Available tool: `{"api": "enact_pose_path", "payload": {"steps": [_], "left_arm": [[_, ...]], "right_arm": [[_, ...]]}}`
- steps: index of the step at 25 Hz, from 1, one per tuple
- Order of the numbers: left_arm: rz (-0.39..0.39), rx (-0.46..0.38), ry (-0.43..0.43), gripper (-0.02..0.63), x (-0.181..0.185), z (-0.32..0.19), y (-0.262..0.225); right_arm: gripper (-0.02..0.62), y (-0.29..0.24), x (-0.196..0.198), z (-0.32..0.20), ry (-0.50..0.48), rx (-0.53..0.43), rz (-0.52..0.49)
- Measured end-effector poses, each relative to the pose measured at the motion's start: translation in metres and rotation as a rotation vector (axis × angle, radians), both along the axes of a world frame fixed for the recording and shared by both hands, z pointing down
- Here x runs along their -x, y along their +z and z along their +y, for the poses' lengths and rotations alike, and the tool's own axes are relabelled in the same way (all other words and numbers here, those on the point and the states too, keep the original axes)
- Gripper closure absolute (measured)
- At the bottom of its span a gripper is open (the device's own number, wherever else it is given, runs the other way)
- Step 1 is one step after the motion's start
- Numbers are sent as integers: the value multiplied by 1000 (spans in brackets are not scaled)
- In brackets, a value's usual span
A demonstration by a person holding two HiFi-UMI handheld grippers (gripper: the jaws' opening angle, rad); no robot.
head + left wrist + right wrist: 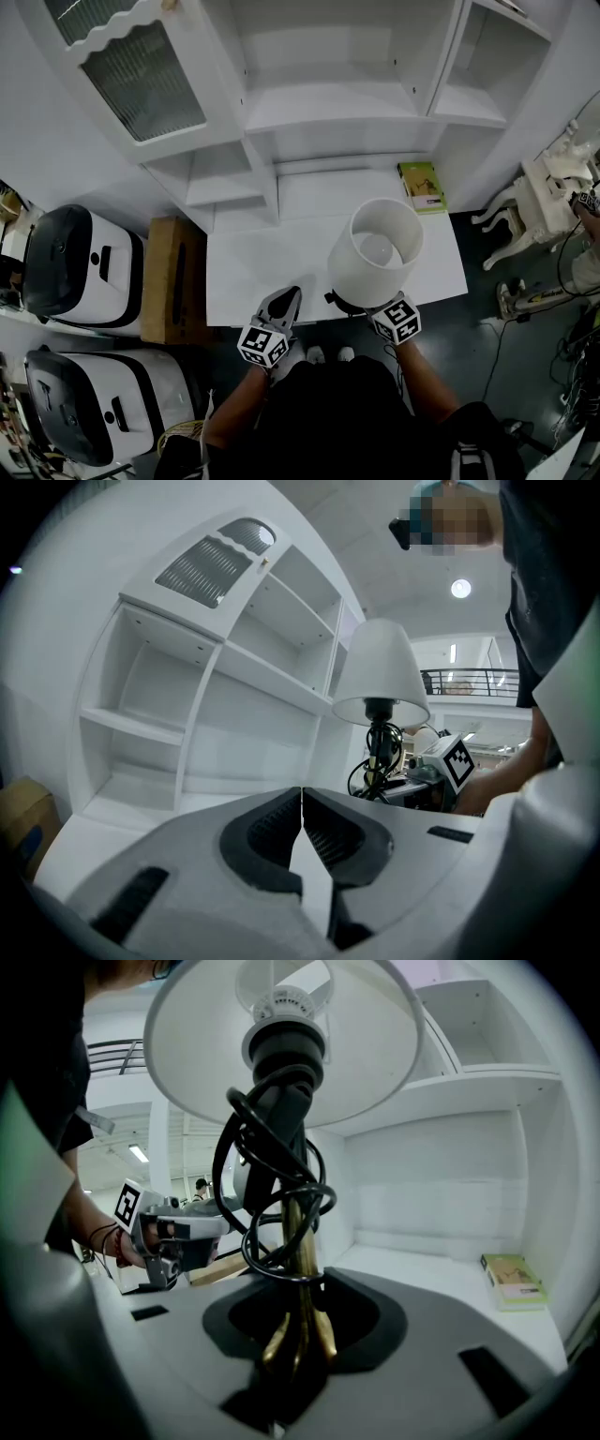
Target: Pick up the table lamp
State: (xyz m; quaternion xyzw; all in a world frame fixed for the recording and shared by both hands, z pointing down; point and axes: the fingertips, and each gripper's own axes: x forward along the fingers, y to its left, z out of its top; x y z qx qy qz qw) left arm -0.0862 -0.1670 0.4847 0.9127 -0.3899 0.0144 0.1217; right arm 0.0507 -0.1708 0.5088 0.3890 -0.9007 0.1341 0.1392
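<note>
Both jaws of right gripper (302,1302) clamp lamp stem (298,1232).

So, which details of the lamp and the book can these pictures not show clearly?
- Foot of the lamp: in the head view it is under the shade; in the right gripper view it is behind the jaws of the right gripper.
- Cord end: no view shows it, only coils round the stem.
- Book print: too small in the head and right gripper views.

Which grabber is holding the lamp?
The right gripper: its jaws clamp the brass stem of the table lamp. The left gripper has its jaws shut together on nothing.
</note>
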Motion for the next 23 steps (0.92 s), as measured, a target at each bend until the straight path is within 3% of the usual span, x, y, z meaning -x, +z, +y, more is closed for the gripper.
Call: {"api": "enact_pose_path", "payload": {"steps": [23], "left_arm": [[-6, 24, -60, 586, 21, -6, 6]], "right_arm": [[466, -5, -12, 18, -16, 7, -16]]}}
